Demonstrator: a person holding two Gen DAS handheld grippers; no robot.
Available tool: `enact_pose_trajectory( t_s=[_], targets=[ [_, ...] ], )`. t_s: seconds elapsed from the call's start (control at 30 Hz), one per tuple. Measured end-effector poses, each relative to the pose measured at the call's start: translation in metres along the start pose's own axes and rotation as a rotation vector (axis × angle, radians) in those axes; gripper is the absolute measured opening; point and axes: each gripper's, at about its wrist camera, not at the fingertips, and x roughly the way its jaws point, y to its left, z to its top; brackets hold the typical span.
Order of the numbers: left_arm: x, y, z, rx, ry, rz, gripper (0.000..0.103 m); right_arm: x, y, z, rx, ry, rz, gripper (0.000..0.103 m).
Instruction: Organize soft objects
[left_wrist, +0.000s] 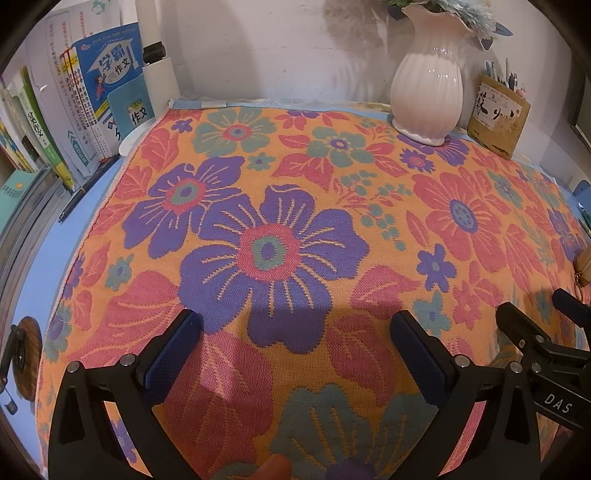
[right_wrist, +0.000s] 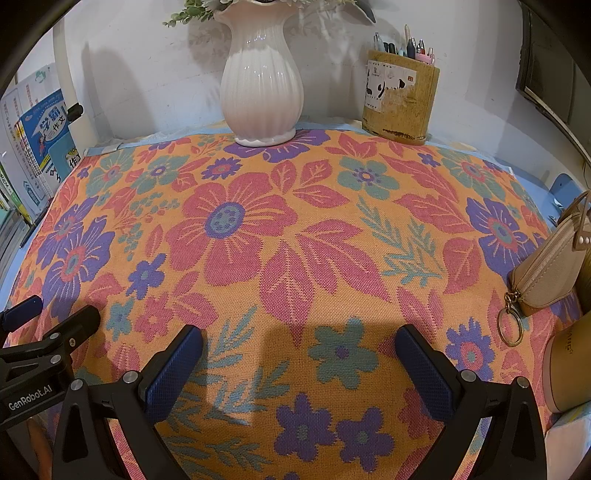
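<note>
A flowered orange, pink and purple woven cloth (left_wrist: 280, 206) lies spread flat over the blue desk; it also fills the right wrist view (right_wrist: 295, 229). My left gripper (left_wrist: 295, 332) is open and empty, hovering just above the cloth's near part. My right gripper (right_wrist: 299, 343) is open and empty above the cloth, to the right of the left one. The right gripper's fingers (left_wrist: 524, 325) show at the right edge of the left wrist view, and the left gripper's fingers (right_wrist: 55, 325) show at the left edge of the right wrist view.
A white ribbed vase (left_wrist: 426, 88) (right_wrist: 260, 85) stands on the cloth's far edge. A wooden pen holder (right_wrist: 400, 96) (left_wrist: 498, 114) is right of it. Books (left_wrist: 74, 110) line the left side. A beige zip pouch with key ring (right_wrist: 546, 266) and a pink cup (right_wrist: 570, 369) sit at the right.
</note>
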Motion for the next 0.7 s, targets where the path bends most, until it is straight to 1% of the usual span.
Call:
enact_pose_trajectory(
  t_s=[0.7],
  targets=[
    [0.0017, 0.0005, 0.0001, 0.009, 0.010, -0.014, 0.103, -0.0002, 0.0000, -0.0003, 0.000, 0.000, 0.000, 0.103]
  ],
)
